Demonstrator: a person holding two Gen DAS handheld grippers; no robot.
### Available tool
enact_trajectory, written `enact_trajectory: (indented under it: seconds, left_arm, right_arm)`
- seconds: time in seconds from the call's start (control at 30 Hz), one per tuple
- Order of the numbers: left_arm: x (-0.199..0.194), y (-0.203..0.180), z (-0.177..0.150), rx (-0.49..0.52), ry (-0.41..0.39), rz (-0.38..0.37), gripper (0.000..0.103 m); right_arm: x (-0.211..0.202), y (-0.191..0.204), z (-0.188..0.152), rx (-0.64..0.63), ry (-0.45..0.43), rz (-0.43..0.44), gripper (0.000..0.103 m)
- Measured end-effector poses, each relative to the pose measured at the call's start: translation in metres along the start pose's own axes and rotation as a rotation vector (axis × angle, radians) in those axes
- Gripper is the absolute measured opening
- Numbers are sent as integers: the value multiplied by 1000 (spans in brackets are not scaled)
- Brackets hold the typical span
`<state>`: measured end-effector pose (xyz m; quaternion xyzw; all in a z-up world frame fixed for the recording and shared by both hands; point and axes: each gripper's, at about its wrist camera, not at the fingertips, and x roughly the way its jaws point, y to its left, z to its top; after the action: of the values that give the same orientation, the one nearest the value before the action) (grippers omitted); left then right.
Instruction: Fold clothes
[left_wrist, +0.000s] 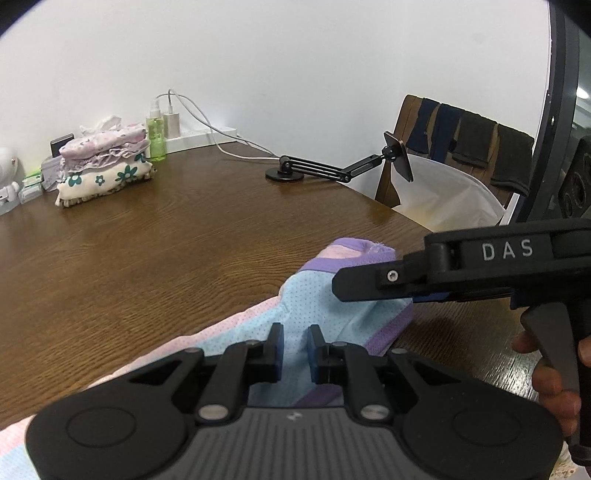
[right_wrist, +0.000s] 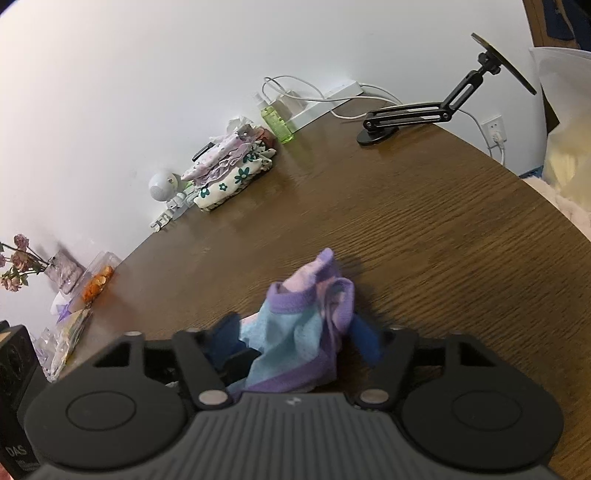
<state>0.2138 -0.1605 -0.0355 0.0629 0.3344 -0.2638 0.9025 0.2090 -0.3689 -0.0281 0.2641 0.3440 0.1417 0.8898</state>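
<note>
Pastel garment (left_wrist: 332, 306), pink, blue and purple-trimmed, lain on wooden table (left_wrist: 147, 258), lower centre of both views. Left gripper (left_wrist: 295, 349) jaws drawn narrow, blue mesh fabric seen between pads; pinch on cloth cannot be told. Right gripper (right_wrist: 295, 339) jaws partly spread, bunched garment lain between blurred blue pads, contact unclear. Folded clothes stack (left_wrist: 107, 166) placed upper left.

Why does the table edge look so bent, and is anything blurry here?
Fisheye lenses bend the table edge in both views. In the right wrist view the gripper pads are smeared with motion blur, while the garment stays fairly sharp; the left wrist view is crisp, with soft glare on the wood.
</note>
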Motion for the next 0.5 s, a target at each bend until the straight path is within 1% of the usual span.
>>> enact_trajectory:
  seconds: [0.07,0.1,0.17,0.2,0.23,0.3,0.4,0.5]
  left_arm:
    - [0,0,0,2,-1,-2,13]
    - [0,0,0,0,-2,-4,13]
    - [0,0,0,2,-3,-5,13]
    - [0,-1,0,4,-4,-4,13]
    - [0,-1,0,7,-4,-3,13]
    - [0,-2,1,16,-5,1,13]
    - [3,-7,3,32,-2,3,13]
    - [11,-13,8,36,-1,-26,12]
  right_arm:
    - [0,0,1,-2,6,-2,60]
    - [1,-1,1,-2,11,-3,53]
    - [2,-4,2,8,25,8,37]
    - [5,-8,1,36,43,25,19]
    - [7,-13,0,63,52,44,15]
    - [7,-15,-1,75,49,53,14]
    - [5,-13,0,44,43,48,14]
    - [-2,-8,4,2,25,38,11]
